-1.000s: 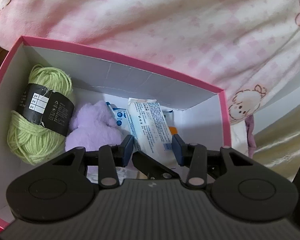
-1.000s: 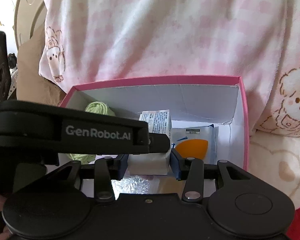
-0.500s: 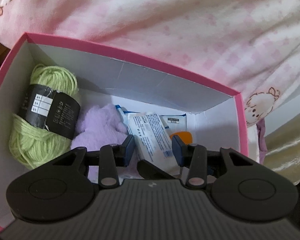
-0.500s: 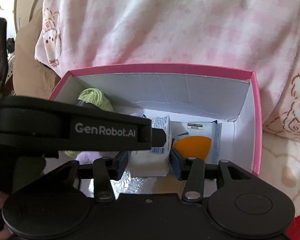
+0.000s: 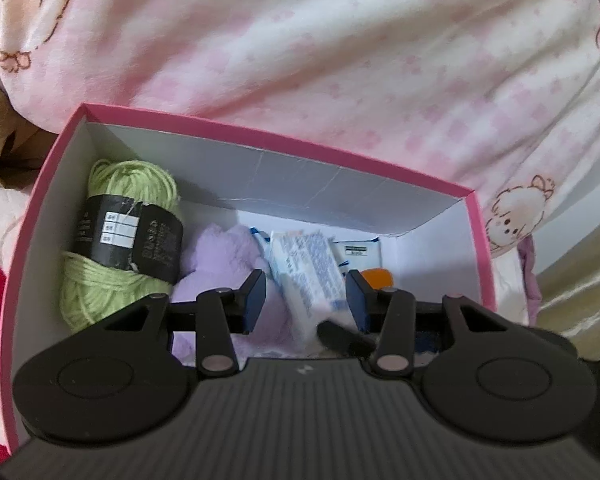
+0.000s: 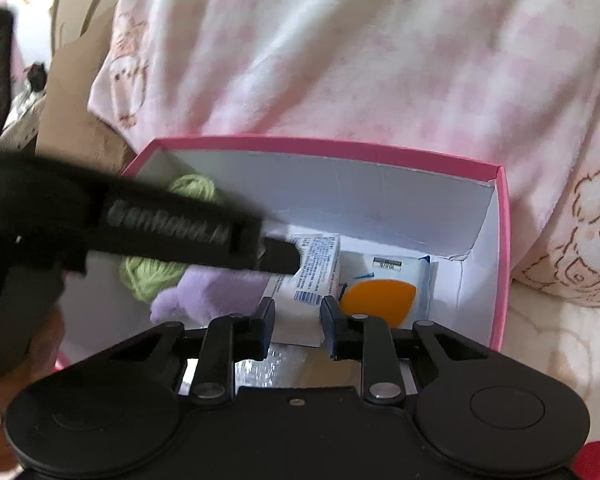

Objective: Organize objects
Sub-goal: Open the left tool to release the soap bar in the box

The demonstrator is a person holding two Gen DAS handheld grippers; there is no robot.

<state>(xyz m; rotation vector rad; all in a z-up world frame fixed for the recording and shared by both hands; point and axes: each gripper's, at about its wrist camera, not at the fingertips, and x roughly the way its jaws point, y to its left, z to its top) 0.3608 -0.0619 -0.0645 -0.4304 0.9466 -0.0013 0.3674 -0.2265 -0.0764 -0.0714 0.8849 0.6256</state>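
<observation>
Looking down into an open cardboard box (image 5: 268,142) with a pink rim and white inner walls, set against a pink-and-white checked fleece blanket (image 5: 340,60) printed with small cartoon animals. Against the box's left wall, a skein of light green yarn (image 5: 112,264) wrapped in a black paper band. Just to its right and touching it, a lilac plush item (image 5: 220,252), shape hard to make out. Next along, a white carton with blue print (image 5: 304,268), tilted, leaning over the plush and over a flat pack of wet wipes (image 6: 384,296) with an orange flap, lying near the right wall. Left tool (image 5: 306,298) held over the middle of the box, blue pads spread a little and just now easing further apart, the carton between them but a strip of lilac plush showing between the carton and the left pad, so no pinch. From the right wrist view, one black finger (image 6: 280,256) of that left tool reaching across from the left, its tip against the carton's upper left corner, blurred. Right tool (image 6: 296,320) lower on the same carton, its pads having just closed and now pressed against the carton's two sides, pinching its near end. Under that tool, a patch of crinkled shiny wrapping (image 6: 276,364) on the box floor.
</observation>
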